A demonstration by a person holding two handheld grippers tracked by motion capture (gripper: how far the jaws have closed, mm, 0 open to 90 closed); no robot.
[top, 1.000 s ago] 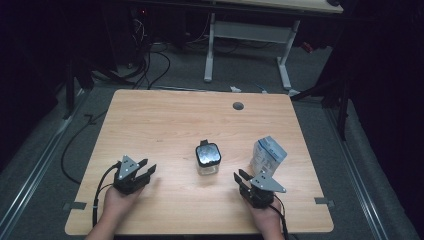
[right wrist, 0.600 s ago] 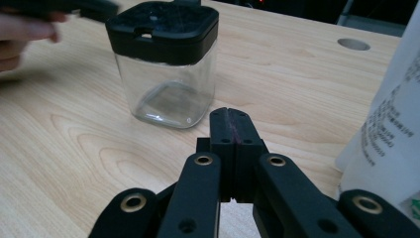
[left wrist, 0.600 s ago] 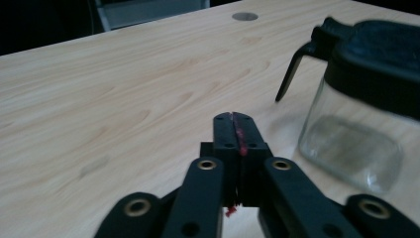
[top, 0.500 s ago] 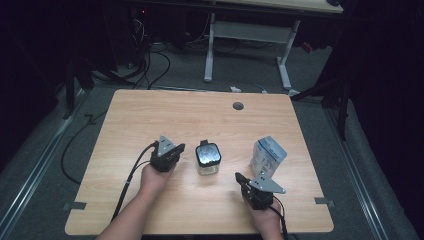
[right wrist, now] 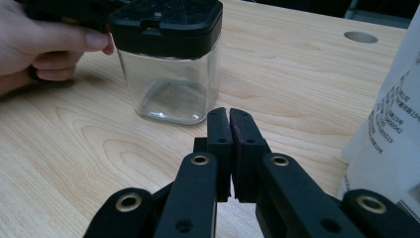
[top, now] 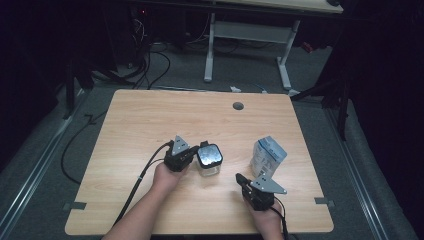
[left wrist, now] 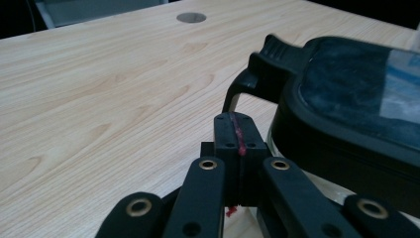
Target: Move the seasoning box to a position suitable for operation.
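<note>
**Closed jaws at a clear jar**

Pale wooden table (top: 150, 125) with straight, fine grain and a round grommet hole (top: 238, 106) near its far edge, upper centre of the high view. At the centre of that frame, a squarish jar (top: 209, 160) of clear glass or plastic, corners rounded, capped with a black lid (right wrist: 166, 22) carrying a hinged latch. Seen through the right gripper view at upper left: transparent walls, thick curved base, wood grain visible through it.

Just left of the jar in the high view, the left gripper (top: 187, 156), matte black, topped by a grey three-cornered plate, cable trailing toward the lower left. Jaws pressed fully together, nothing between them; in the left gripper view (left wrist: 236, 134) the two black pads meet along a thin red seam, right beside the lid's latch at centre right. Whether touching the jar, cannot tell. Jaws just closed from half open.

Lower right of the high view, the right gripper (top: 245, 182), likewise black with a grey plate. In the right gripper view (right wrist: 230, 131) pads nearly meeting, only a hairline slit left, empty; also just closed.

Right of centre in the high view, an upright white and blue carton (top: 267, 155), boxy, with fine print on its pale side at the right edge of the right gripper view.
</note>
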